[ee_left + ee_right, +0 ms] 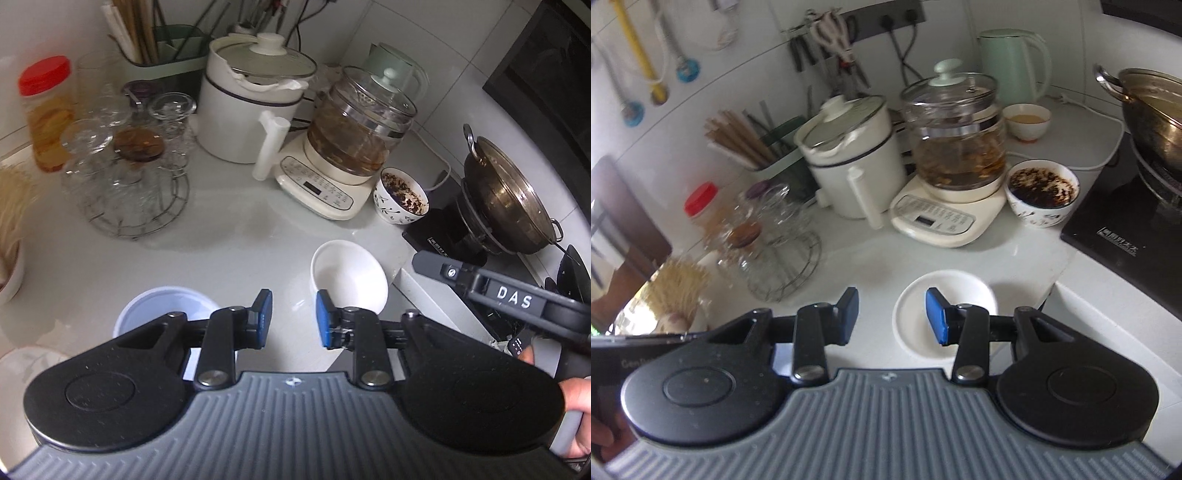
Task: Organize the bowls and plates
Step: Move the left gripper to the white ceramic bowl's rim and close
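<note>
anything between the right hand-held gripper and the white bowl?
Nothing visible. The right hand-held gripper is open and empty just above the white bowl, one pad already over it. Bare counter around it.

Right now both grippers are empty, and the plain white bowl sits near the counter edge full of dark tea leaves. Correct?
Not quite. The plain white bowl is empty; the right wrist view looks straight into it. The dark leaves are in the patterned bowl beside the glass kettle. The left gripper and right gripper are indeed empty.
</note>
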Demonstrator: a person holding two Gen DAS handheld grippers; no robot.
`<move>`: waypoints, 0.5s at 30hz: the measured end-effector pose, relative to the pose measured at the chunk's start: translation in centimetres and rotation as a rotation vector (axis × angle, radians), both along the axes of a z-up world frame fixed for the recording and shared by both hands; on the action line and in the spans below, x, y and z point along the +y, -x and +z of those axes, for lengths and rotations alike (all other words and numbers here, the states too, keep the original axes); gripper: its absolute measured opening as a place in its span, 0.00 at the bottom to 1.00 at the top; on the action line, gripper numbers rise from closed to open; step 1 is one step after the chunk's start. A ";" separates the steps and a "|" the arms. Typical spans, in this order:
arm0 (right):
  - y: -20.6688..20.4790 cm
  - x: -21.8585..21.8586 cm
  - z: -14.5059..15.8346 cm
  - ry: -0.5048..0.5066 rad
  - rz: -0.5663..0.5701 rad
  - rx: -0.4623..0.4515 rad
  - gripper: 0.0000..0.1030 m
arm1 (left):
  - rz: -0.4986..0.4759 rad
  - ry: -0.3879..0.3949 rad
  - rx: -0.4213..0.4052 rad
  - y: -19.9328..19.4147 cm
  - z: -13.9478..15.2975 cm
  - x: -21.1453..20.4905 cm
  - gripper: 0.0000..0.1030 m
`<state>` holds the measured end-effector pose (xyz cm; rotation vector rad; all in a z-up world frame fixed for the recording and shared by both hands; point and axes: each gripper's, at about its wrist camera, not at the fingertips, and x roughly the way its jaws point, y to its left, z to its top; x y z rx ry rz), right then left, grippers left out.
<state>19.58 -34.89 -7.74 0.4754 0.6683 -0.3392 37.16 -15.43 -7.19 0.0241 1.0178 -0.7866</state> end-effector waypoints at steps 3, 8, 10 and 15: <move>-0.4 -1.3 -0.4 -0.008 -0.018 0.011 0.43 | -0.016 -0.007 0.013 -0.9 -0.5 -1.8 0.36; -1.4 -3.5 -2.0 -0.046 -0.062 0.054 0.43 | -0.041 -0.028 0.032 -2.0 -1.5 -4.4 0.39; -1.8 -4.0 -2.4 -0.032 -0.072 0.071 0.43 | -0.045 -0.039 0.042 -2.4 -1.9 -5.2 0.40; -2.8 -5.3 -3.5 -0.033 -0.061 0.099 0.49 | -0.045 -0.060 0.084 -3.8 -3.7 -7.1 0.42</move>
